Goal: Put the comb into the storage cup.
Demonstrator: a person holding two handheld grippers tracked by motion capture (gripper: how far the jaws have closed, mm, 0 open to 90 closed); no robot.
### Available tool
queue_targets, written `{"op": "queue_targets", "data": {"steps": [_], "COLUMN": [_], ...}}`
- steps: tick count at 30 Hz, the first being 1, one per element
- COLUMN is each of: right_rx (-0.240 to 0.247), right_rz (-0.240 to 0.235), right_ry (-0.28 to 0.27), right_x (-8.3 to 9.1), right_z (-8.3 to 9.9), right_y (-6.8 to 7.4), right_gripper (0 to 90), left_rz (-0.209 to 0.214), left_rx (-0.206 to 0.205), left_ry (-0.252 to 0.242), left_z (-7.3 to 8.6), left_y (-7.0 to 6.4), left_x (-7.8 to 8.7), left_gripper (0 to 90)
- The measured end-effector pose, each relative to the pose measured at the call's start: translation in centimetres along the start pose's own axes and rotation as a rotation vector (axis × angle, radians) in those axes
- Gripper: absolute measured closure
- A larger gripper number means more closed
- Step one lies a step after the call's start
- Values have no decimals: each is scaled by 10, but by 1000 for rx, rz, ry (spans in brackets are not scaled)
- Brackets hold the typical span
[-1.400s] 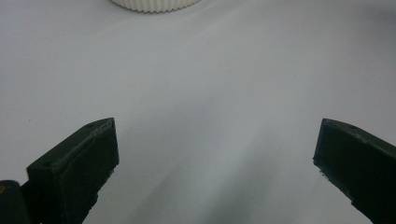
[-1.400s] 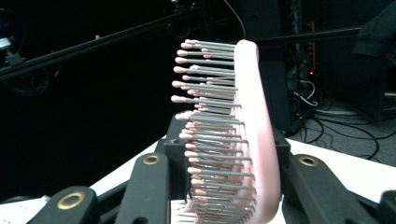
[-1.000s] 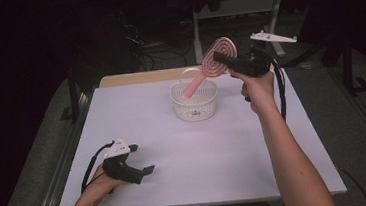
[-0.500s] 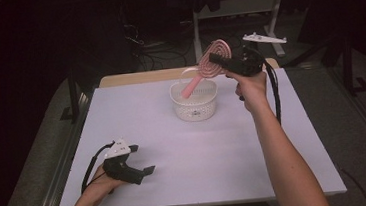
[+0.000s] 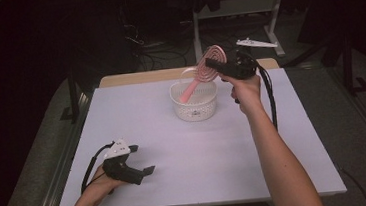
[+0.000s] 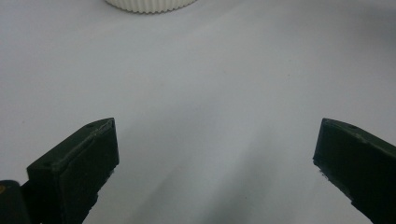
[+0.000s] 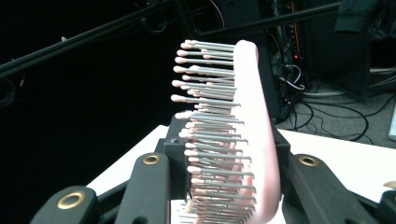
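One pink hairbrush [image 7: 243, 140], grey pink-tipped bristles, clamped in right hand-held gripper [image 5: 218, 66].

One pink hairbrush [image 5: 207, 67], one white basket [image 5: 196, 108], two grippers.

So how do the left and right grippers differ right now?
The left gripper is open with nothing between its jaws, while the right gripper is shut on the pink hairbrush. The left sits low at the near edge of the white table; the right is raised over the white basket. Both are black and hand-held.
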State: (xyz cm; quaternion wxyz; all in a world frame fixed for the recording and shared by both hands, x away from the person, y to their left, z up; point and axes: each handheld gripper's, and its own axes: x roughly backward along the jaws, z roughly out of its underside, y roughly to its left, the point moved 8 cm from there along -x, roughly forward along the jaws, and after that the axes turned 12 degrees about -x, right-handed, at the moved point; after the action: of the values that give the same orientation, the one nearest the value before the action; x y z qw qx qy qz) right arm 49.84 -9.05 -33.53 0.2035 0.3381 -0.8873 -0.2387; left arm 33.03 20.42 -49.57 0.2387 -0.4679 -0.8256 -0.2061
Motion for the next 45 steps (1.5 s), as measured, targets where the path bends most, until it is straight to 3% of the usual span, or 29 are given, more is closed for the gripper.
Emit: {"op": "queue_targets", "data": {"steps": [45], "right_rx": [-51], "right_rz": [41], "right_ry": [74], "right_x": [-33], "right_z": [45], "right_y": [-26], "right_gripper": [628], "left_rz": [-1], "left_rx": [2], "left_ry": [0], "left_z": [1], "left_y": [1], "left_x": [1], "left_gripper": [0]}}
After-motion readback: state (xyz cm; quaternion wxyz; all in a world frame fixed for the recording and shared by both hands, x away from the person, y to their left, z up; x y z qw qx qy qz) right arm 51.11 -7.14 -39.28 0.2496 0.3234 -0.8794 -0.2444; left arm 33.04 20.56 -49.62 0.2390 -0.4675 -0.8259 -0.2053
